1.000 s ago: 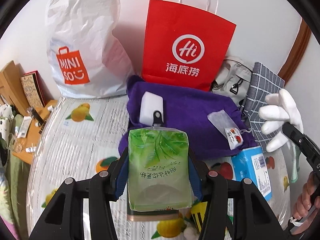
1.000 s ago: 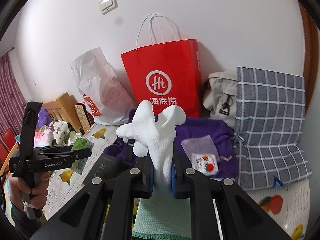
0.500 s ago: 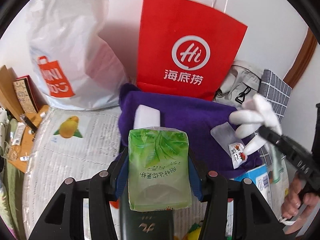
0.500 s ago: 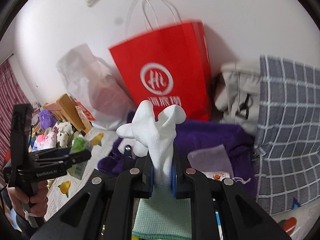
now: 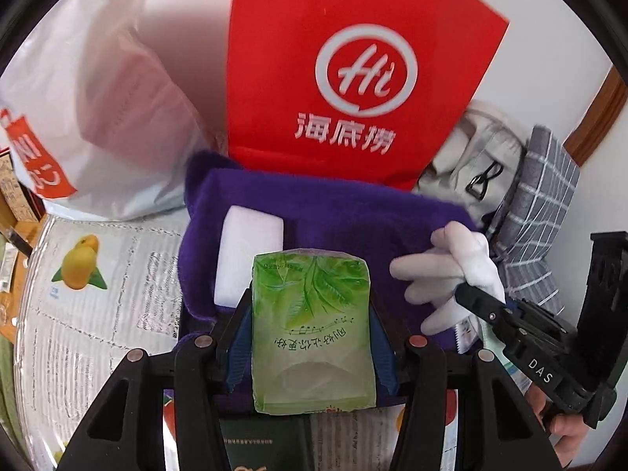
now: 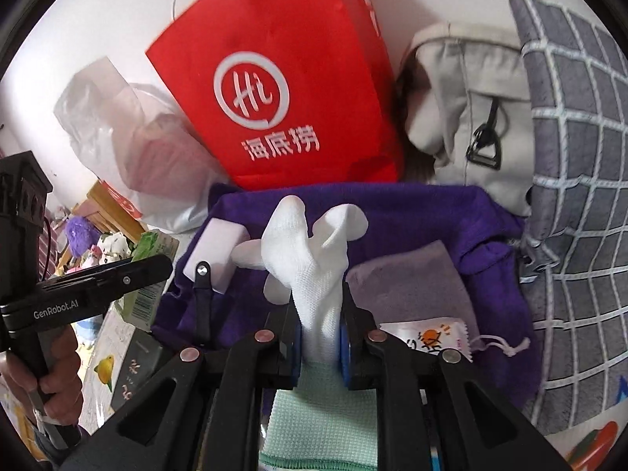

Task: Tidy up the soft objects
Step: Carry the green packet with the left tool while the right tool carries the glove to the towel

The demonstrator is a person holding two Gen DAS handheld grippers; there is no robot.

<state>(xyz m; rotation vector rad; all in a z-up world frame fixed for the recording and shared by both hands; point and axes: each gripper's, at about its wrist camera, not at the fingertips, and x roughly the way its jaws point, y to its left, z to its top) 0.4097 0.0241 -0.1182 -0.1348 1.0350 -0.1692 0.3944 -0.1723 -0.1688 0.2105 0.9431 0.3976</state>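
My left gripper (image 5: 310, 337) is shut on a green tissue pack (image 5: 312, 325), held above the near edge of a purple cloth (image 5: 353, 216). A white sponge block (image 5: 251, 255) lies on that cloth just beyond the pack. My right gripper (image 6: 320, 337) is shut on a white glove (image 6: 314, 259), its fingers sticking up over the purple cloth (image 6: 412, 212). The glove (image 5: 451, 274) and right gripper also show at the right of the left wrist view. A lilac pouch (image 6: 408, 286) and a small snack sachet (image 6: 428, 337) lie on the cloth at the right.
A red paper bag (image 5: 353, 78) and a white plastic bag (image 5: 98, 98) stand against the wall behind the cloth. A beige bag (image 6: 471, 98) and a grey checked cloth (image 6: 581, 196) are at the right. A mint green cloth (image 6: 325, 420) lies under my right gripper. A dark booklet (image 5: 267, 443) lies below the tissue pack.
Both grippers have moved forward toward the purple cloth and the red bag. The glove has come in over the cloth beside the tissue pack. Both grips are unchanged.
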